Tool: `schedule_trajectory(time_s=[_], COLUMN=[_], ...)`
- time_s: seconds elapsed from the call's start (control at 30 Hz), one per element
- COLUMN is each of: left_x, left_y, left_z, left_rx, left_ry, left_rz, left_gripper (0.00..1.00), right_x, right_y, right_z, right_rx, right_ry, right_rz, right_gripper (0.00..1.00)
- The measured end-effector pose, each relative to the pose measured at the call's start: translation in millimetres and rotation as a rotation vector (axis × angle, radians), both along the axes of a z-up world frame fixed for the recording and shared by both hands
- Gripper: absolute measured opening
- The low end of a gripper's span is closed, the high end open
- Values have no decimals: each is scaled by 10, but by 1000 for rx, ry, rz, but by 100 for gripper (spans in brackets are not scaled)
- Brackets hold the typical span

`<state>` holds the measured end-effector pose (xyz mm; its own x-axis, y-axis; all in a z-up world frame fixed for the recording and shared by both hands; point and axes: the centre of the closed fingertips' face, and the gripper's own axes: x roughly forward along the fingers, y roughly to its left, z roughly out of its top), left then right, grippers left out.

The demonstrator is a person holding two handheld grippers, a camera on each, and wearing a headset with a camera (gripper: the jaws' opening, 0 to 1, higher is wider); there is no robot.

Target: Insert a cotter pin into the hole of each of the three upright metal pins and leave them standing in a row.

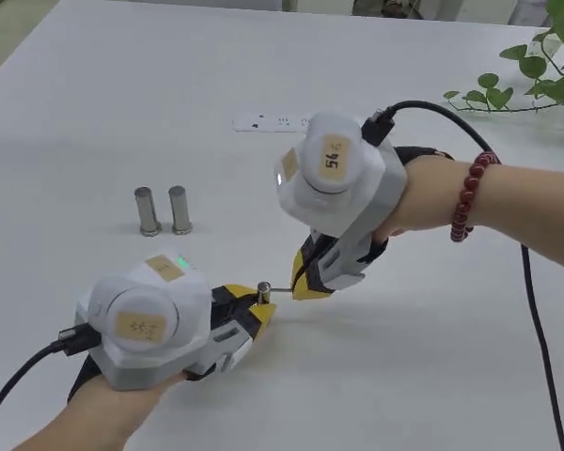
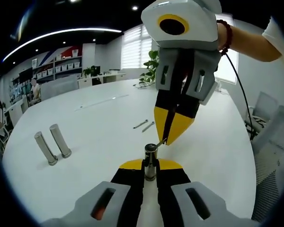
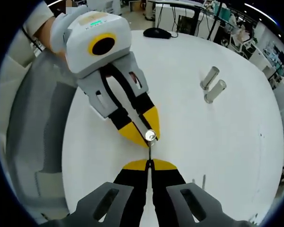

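Two yellow-tipped jaws of the left gripper (image 2: pixel 150 166) are pressing together on a short metal pin (image 2: pixel 150 155), which is standing upright between them with its round top showing above the tips. The jaws of the right gripper (image 3: pixel 150 164) are standing almost together and are pinching a thin cotter pin (image 3: pixel 150 151) by one end. This cotter pin is lying level and is pointing at the held metal pin, with its free end touching the pin just below the top. I cannot tell whether the end is already inside the hole. The two grippers are facing each other, tips nearly meeting, low over the white table (image 1: pixel 404 366). Farther out, on the person's left side, two other metal pins (image 1: pixel 164 210) are standing upright, just beside each other and well apart from the grippers. In the left gripper view two spare cotter pins (image 2: pixel 145 125) are lying flat on the table beyond the right gripper. At the far side a white power strip (image 1: pixel 268 122) is lying, and a green plant (image 1: pixel 536 80) is reaching in near the corner. A bead bracelet (image 1: pixel 468 199) is sitting on the wrist behind the right gripper.
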<state>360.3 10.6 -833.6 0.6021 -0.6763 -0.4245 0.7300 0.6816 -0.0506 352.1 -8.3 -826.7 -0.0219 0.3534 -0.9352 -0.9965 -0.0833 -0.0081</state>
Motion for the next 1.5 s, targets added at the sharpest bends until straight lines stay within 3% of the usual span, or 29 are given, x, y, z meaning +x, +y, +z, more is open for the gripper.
schedule_trajectory(time_s=[0.37,1.0,1.1,1.2,1.5], left_x=[-18,-15,-15,-16,-18], left_y=[-30,-34,-36,-36,-35], left_z=[-20,-58,-62,-63,-74], left_rx=[-18,-23,-23,-22,-15], left_ry=[0,6,8,8,9], left_rz=[0,7,9,9,10], left_gripper=[7,7,7,7,7], right_x=[-16,-47,-61,-46,-46], right_y=[99,198,210,174,46], right_z=[31,51,73,79,79], right_rx=[12,54,84,87,94], right_ry=[-17,6,43,39,32], right_rz=[11,14,-41,-50,-98], right_gripper=[3,4,10,15,13])
